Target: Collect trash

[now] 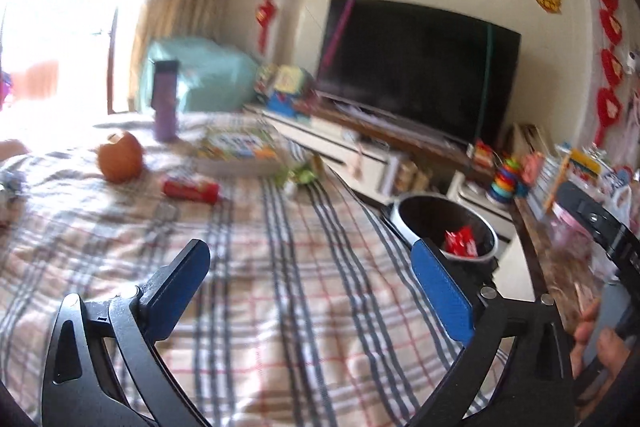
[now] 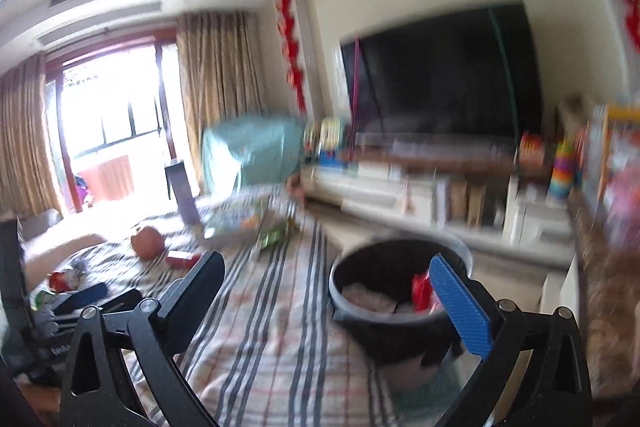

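My left gripper (image 1: 310,261) is open and empty above the plaid tablecloth (image 1: 248,267). Ahead of it lie a red snack wrapper (image 1: 191,189), a bitten orange fruit (image 1: 120,157) and a green wrapper (image 1: 300,174). A black trash bin (image 1: 446,233) stands beyond the table's right edge with a red wrapper (image 1: 460,242) inside. My right gripper (image 2: 326,277) is open and empty, close to the bin (image 2: 396,291), which holds a red wrapper (image 2: 422,291) and white paper. The fruit (image 2: 148,242), red wrapper (image 2: 182,259) and green wrapper (image 2: 274,237) lie further off in the blurred right wrist view.
A purple bottle (image 1: 165,101) and a colourful box (image 1: 240,149) stand at the table's far end. A TV (image 1: 416,67) on a low cabinet with toys (image 1: 506,179) lines the right wall. More litter (image 2: 64,279) lies at the table's left, beside the left gripper's fingers.
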A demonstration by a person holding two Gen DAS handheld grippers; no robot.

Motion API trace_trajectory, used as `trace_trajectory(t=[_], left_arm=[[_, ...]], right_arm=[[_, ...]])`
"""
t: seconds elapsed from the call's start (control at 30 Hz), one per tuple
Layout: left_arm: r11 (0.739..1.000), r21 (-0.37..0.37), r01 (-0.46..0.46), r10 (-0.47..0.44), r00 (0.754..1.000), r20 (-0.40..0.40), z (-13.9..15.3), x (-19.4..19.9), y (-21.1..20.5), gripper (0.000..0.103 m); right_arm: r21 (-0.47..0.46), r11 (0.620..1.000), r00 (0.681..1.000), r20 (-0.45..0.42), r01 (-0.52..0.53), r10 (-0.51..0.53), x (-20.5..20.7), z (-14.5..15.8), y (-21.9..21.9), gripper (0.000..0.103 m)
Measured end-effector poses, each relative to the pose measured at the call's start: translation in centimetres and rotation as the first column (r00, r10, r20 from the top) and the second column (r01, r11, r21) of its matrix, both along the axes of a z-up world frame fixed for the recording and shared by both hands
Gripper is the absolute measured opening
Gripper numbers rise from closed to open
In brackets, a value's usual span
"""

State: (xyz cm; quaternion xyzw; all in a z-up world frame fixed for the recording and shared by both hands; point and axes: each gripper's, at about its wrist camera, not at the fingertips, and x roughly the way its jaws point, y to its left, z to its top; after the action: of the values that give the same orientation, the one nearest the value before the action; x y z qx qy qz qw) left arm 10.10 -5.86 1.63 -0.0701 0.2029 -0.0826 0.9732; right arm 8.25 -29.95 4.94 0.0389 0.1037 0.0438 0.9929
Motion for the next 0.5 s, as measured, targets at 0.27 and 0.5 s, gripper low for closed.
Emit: trace_trajectory(t=[0.27,0.5], left_arm=[[0.991,0.102,-0.081,0.073,0.994,0.085,-1.2,-2.4,-0.3,0.103],[0.98,0.155,-0.127,0.11,0.988,0.112,-1.8,-4.0,-0.6,0.103]], right_arm=[[-0.041,0.999,0.999,-0.032,0.014,-0.015,-0.4,-3.4,1.6,0.103],[-0.057,0.998,0.999,-0.037,0.006,-0.008,-1.6,-4.2,2.0,0.103]])
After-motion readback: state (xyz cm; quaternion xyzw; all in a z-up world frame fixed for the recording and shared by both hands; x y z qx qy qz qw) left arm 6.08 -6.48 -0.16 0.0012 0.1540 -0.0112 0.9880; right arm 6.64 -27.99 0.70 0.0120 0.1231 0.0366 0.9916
